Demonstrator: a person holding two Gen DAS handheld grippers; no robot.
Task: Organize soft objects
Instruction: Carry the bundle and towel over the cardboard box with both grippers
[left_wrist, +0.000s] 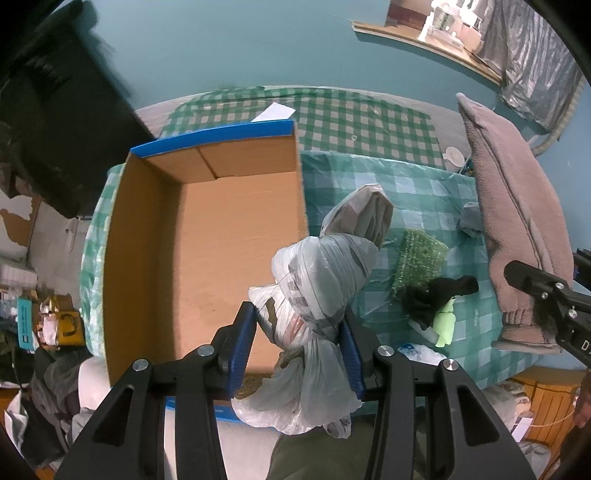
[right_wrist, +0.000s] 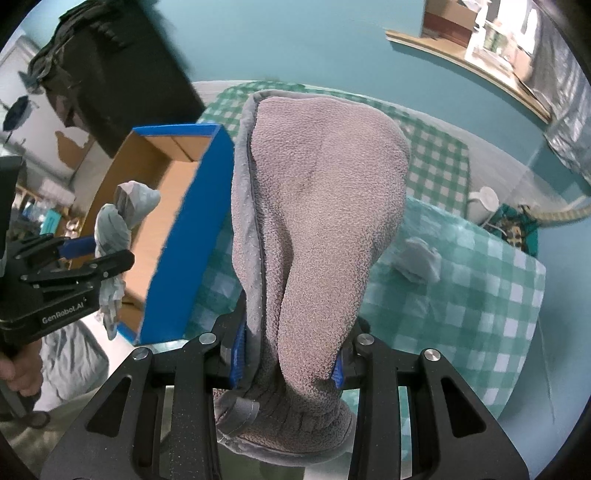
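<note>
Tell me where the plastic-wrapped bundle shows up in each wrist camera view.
Left wrist view: the plastic-wrapped bundle sits lower centre, clamped in the left gripper, by the box's right wall.
Right wrist view: the same bundle is at the left edge, held in front of the box.
Shared landmark: the blue-edged cardboard box.

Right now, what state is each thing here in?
Box: open, nothing inside.
Bag bundle: tied, clamped in left gripper, held above the box's edge.
Slipper: clamped in right gripper, lifted.
Black cloth: crumpled on the table.
Green pad: lying flat.
</note>
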